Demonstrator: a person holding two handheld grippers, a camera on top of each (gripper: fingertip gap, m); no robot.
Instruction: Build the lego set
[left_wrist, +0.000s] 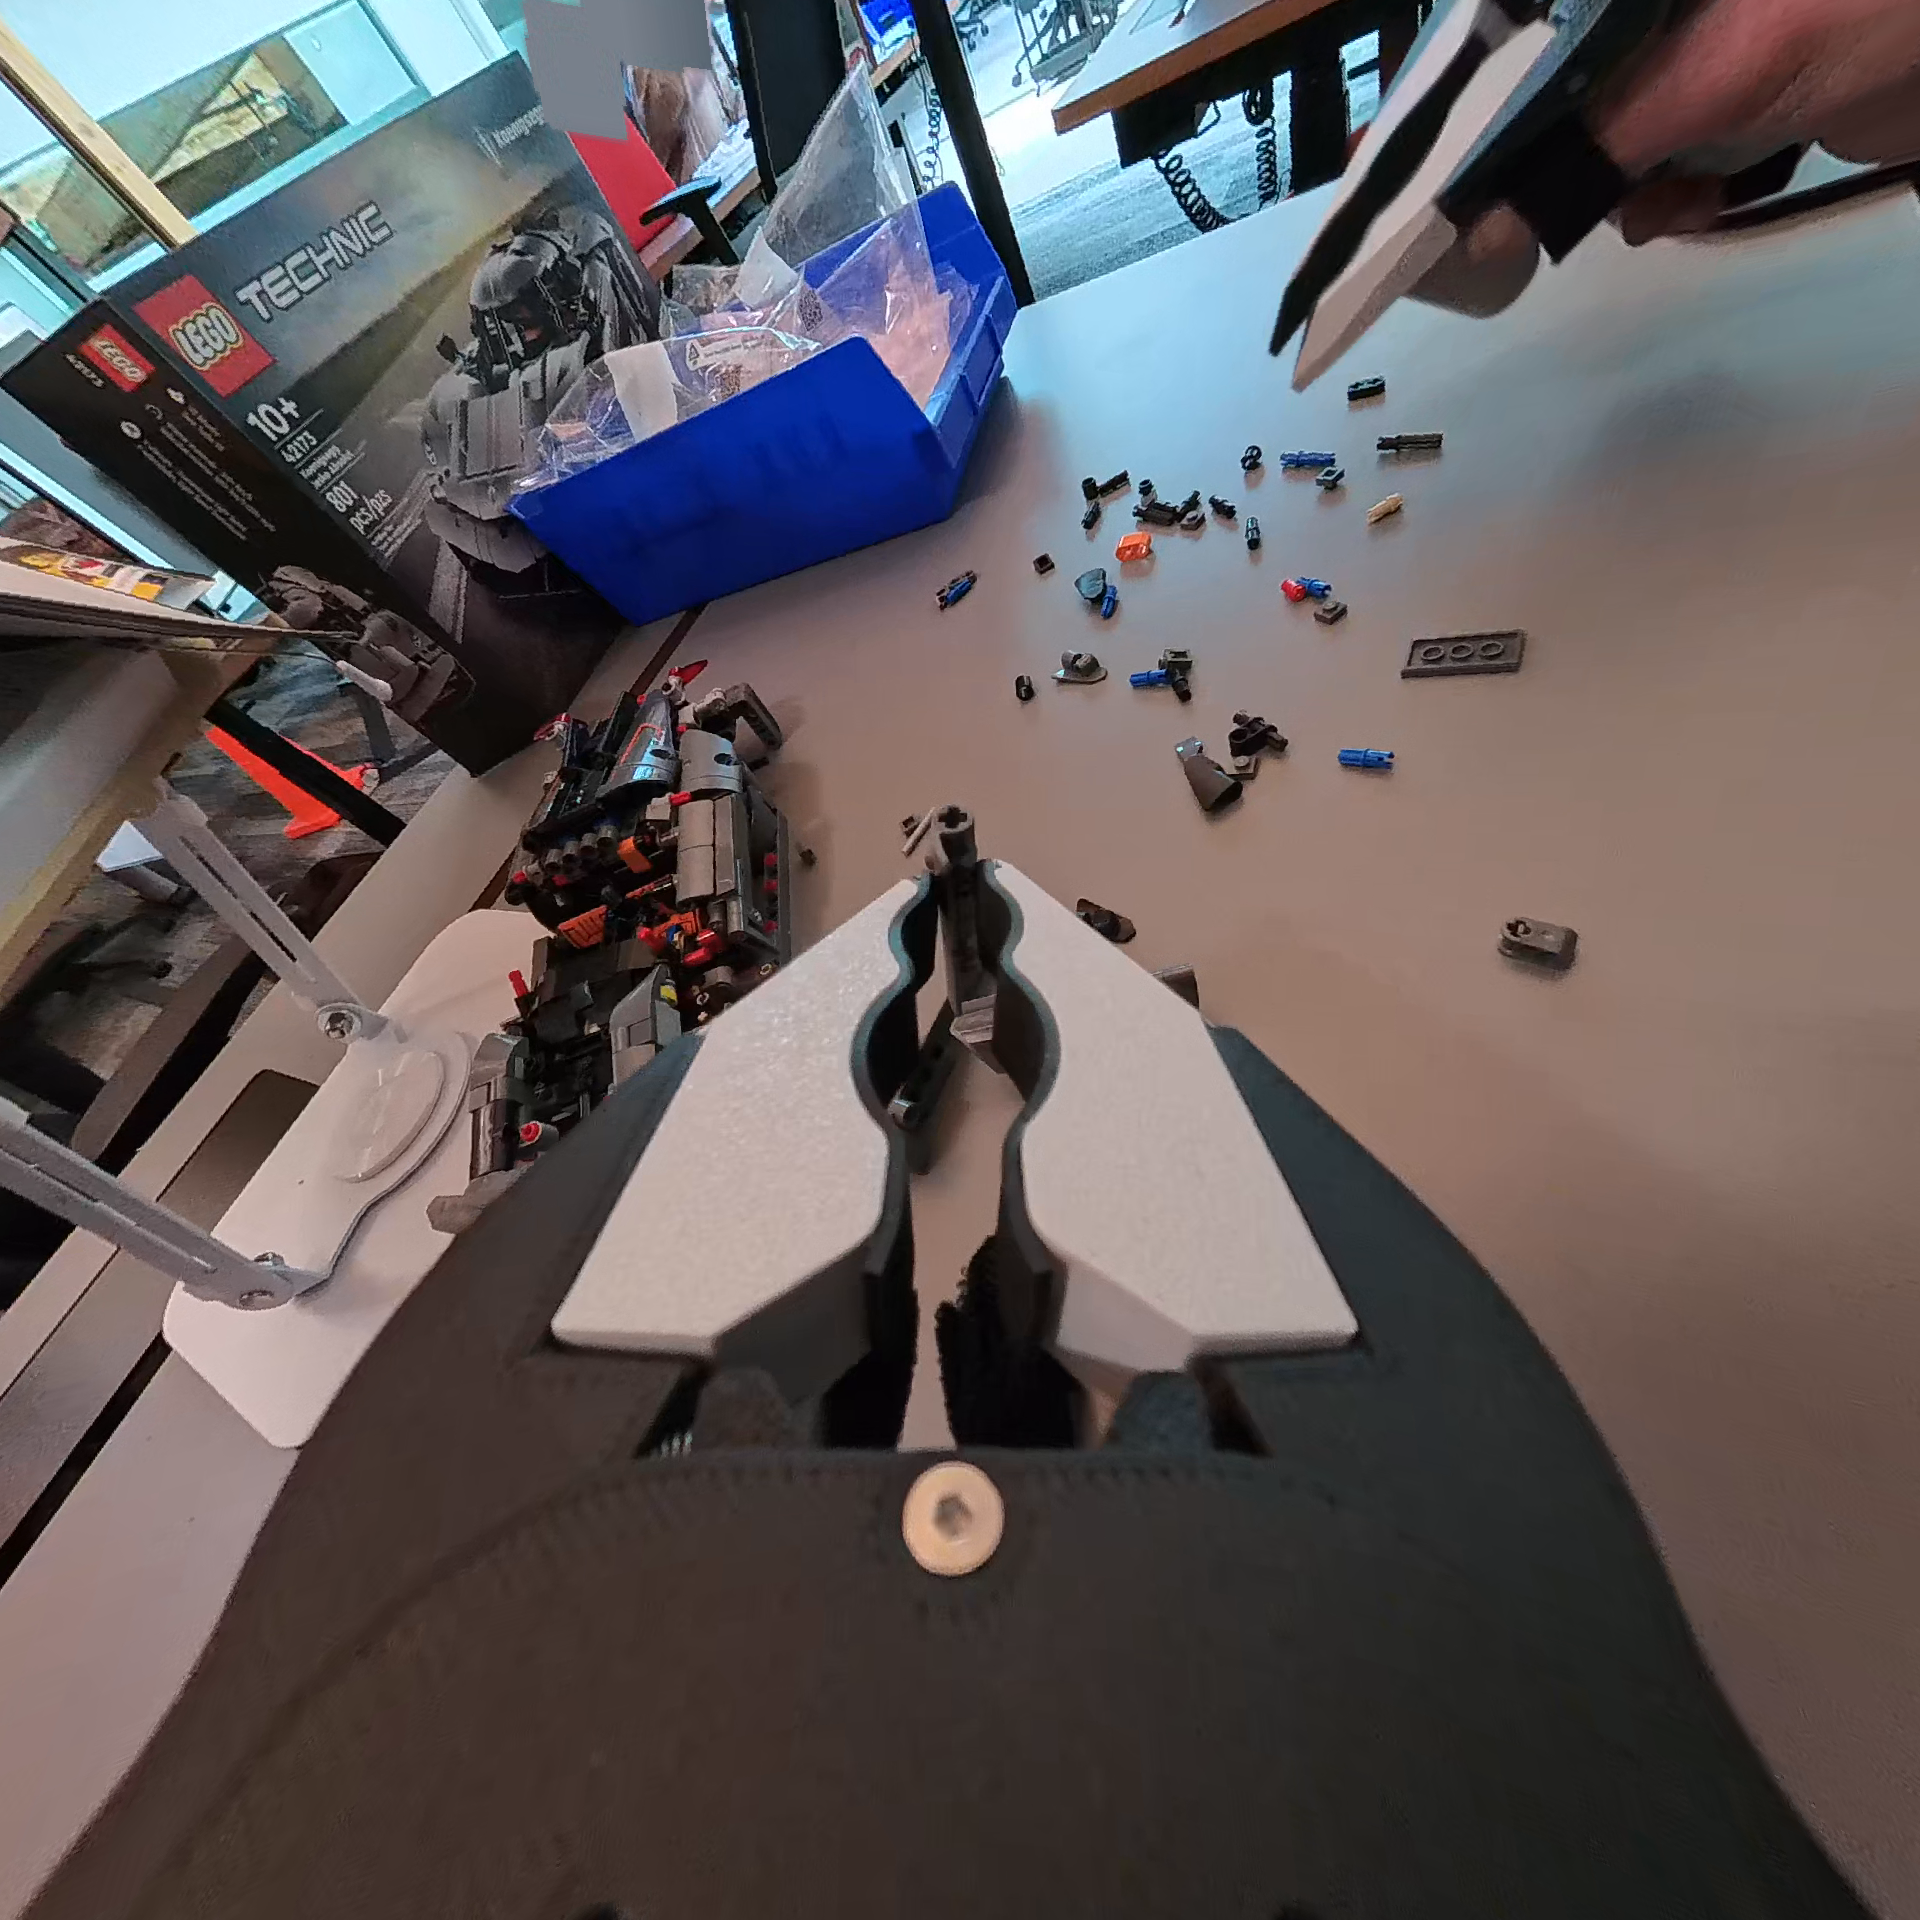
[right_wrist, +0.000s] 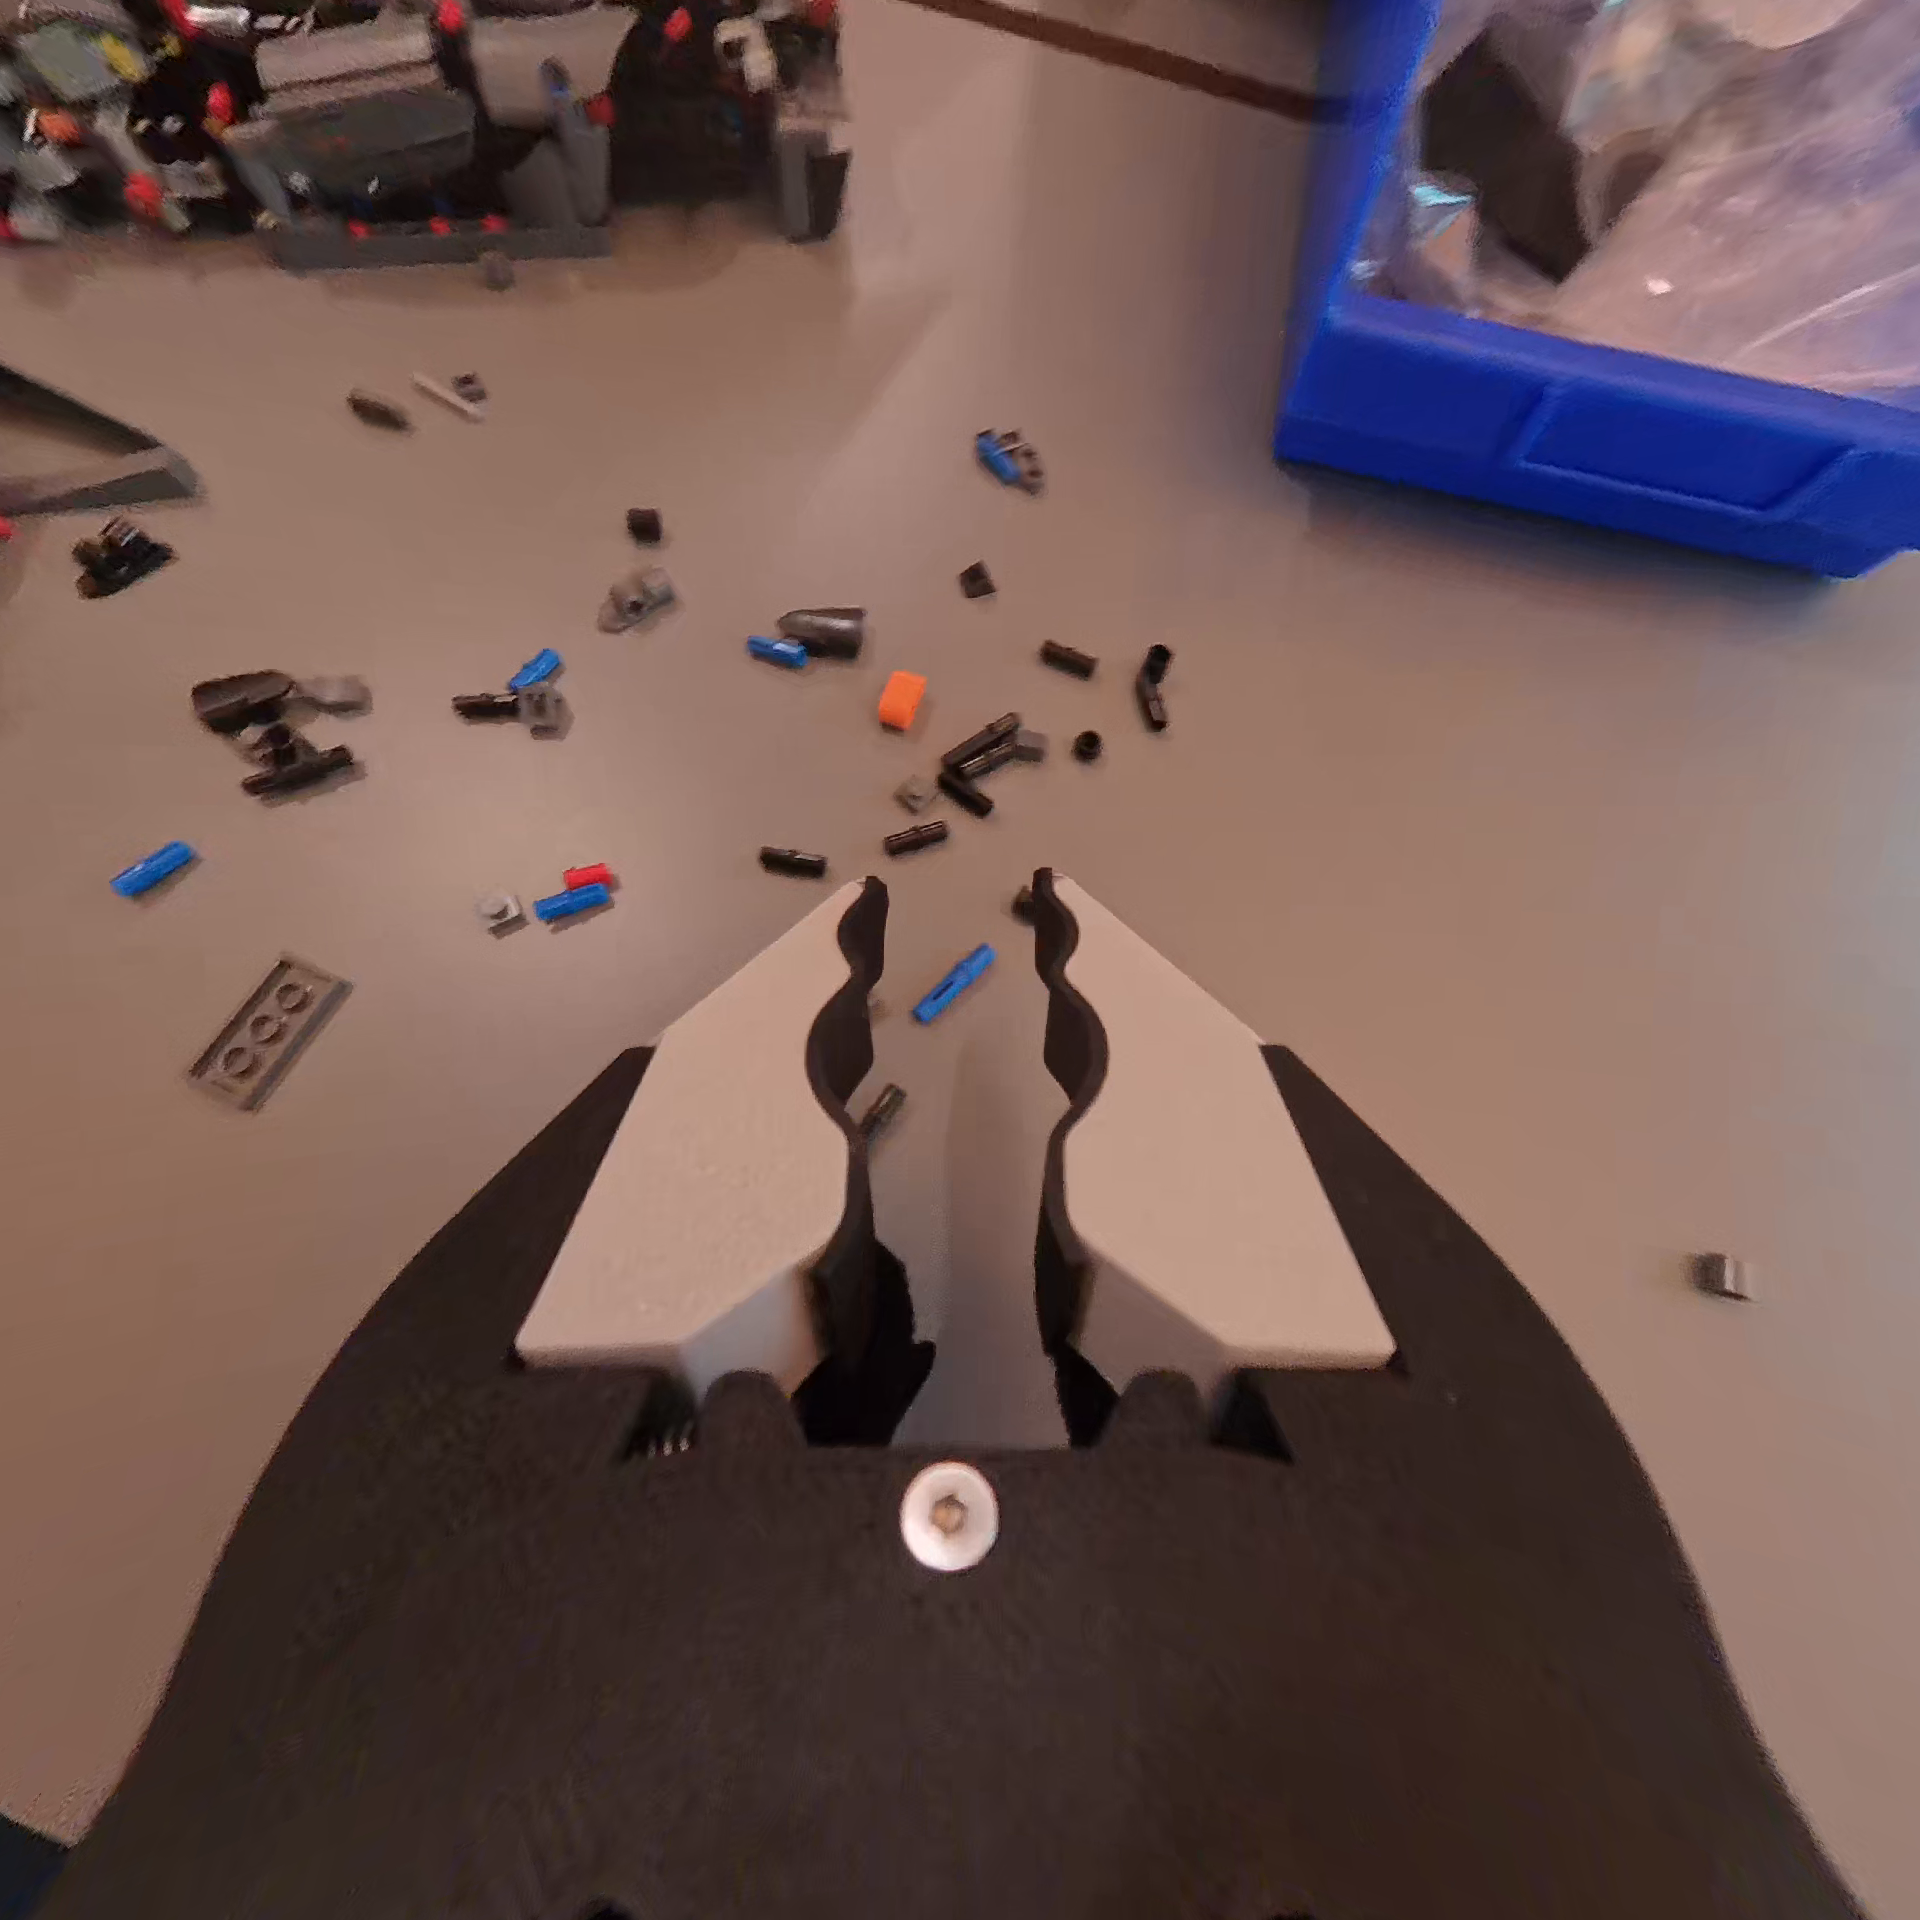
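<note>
Holding dark grey Technic sub-assembly pinched at left gripper tips, beside part-built model; shallow grip, could twist out; right gripper parted, empty, over blue pin on worktop; blurred view, may nudge neighbouring black pins.

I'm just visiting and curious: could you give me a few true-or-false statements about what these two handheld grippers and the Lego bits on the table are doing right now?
1. The left gripper is shut on a dark Lego piece. True.
2. The right gripper holds a blue pin. False: it is open and holds nothing; a blue pin shows on the table between its fingers.
3. The blue bin holds clear plastic bags. True.
4. The orange piece lies inside the bin. False: it lies on the table among the loose pieces.
5. The partly built model stands in the bin. False: it rests on the table.
</note>
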